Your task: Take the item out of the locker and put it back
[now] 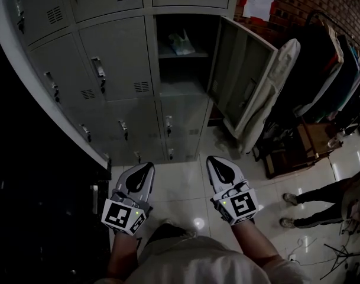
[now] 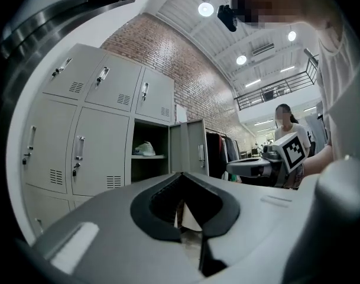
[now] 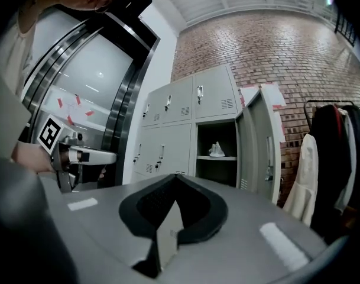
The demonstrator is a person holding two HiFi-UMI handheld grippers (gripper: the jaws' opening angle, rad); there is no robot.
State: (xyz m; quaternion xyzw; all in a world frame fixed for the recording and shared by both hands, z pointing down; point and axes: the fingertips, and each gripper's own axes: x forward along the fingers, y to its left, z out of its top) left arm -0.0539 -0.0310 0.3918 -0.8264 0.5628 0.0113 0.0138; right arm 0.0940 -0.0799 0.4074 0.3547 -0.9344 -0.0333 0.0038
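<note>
Starting nearest the body: the left gripper (image 1: 143,171) and the right gripper (image 1: 218,165) are held low and side by side over the pale tiled floor (image 1: 188,191), both pointed toward the lockers. In the left gripper view the jaws are seen pressed together at their tips, with nothing between them. The right gripper view shows the same, jaws together and empty. Neither gripper is in contact with any object.

Beyond the grippers, a grey locker bank (image 1: 114,70) is noted. One compartment door (image 1: 239,81) is swung open to the right; the neighbouring doors are closed. Inside the open compartment a shelf (image 1: 182,55) is visible, and the item (image 1: 181,42), a small pale crumpled object, is seen resting on it, well apart from both grippers. What it is made of cannot be told.

To the right of the open door, a white garment (image 1: 274,87) is hung beside darker clothing on a clothes rack (image 1: 327,70). At the far right edge, another person's legs (image 1: 321,194) are recorded on the floor. A brick wall (image 3: 286,58) is seen above and behind the lockers.
</note>
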